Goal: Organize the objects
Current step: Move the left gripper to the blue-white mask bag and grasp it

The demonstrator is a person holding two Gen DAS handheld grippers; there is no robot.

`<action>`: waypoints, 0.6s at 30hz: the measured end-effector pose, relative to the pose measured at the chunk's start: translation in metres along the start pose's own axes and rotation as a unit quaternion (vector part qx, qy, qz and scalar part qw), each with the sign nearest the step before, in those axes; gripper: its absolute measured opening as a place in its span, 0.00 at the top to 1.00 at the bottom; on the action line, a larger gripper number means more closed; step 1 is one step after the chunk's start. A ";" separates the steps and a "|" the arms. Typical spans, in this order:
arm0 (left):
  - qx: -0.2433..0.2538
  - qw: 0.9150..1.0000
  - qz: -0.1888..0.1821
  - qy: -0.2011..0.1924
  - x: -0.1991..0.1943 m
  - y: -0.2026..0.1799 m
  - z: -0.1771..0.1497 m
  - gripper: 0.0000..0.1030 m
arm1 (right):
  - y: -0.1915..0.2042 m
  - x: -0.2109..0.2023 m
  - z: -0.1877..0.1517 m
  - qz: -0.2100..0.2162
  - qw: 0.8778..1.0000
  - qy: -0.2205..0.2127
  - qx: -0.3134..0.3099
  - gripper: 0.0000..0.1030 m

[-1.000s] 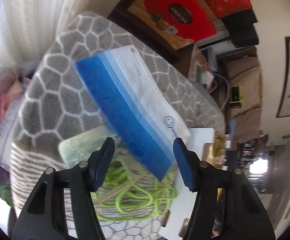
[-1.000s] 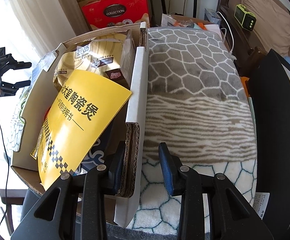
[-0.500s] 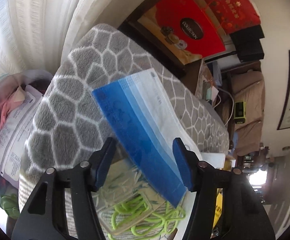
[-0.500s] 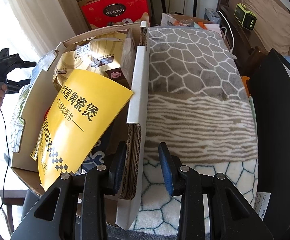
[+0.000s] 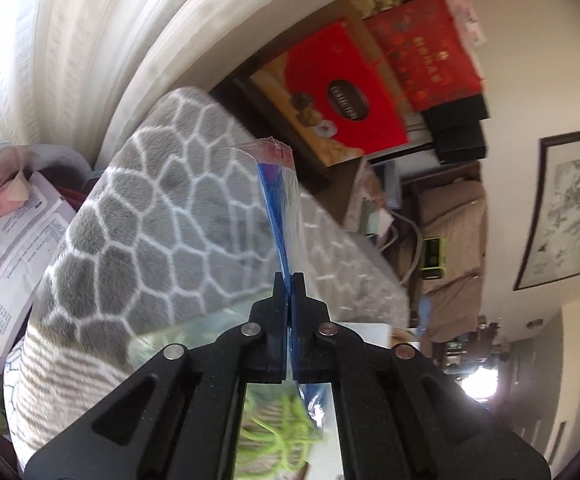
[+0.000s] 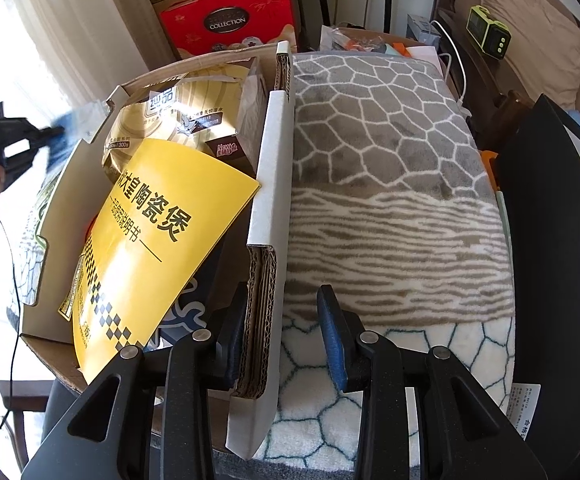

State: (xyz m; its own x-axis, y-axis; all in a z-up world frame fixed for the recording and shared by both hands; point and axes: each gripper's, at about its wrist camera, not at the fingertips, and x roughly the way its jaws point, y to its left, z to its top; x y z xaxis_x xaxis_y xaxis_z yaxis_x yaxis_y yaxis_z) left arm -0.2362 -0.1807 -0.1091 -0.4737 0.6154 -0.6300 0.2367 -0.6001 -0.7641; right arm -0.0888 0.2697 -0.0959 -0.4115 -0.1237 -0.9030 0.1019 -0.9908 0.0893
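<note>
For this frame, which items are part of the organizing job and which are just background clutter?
In play:
left tool, shut on the blue packet
right tool, open around the cardboard box wall
yellow booklet in the box

Lying about:
red gift box
patterned blanket
green clock

Reading "COLLECTION" on the dark oval of the red gift box (image 6: 230, 22). Showing large black Chinese characters, "陶瓷煲" among them, on the yellow booklet (image 6: 158, 236). Showing "300" on the gold wet-wipes pack (image 6: 162, 120).
</note>
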 end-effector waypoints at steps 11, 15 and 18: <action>0.122 0.985 -0.104 0.064 -0.027 -0.105 -0.066 0.99 | -0.001 0.003 -0.002 0.002 1.000 0.001 0.002 0.67; 0.140 0.976 -0.144 0.084 -0.033 -0.137 -0.093 0.99 | -0.001 0.004 -0.003 0.000 1.000 0.002 0.002 0.67; 0.148 0.970 -0.168 0.100 -0.039 -0.153 -0.110 0.99 | -0.002 0.005 -0.003 0.001 1.000 0.002 0.002 0.67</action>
State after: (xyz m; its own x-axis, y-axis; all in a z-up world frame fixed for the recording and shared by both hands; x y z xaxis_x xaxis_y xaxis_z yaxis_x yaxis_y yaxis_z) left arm -0.1606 -0.0560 0.0169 -0.3016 0.8702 -0.3897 -0.1703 -0.4513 -0.8760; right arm -0.0885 0.2708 -0.1012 -0.4080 -0.1255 -0.9043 0.0988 -0.9908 0.0929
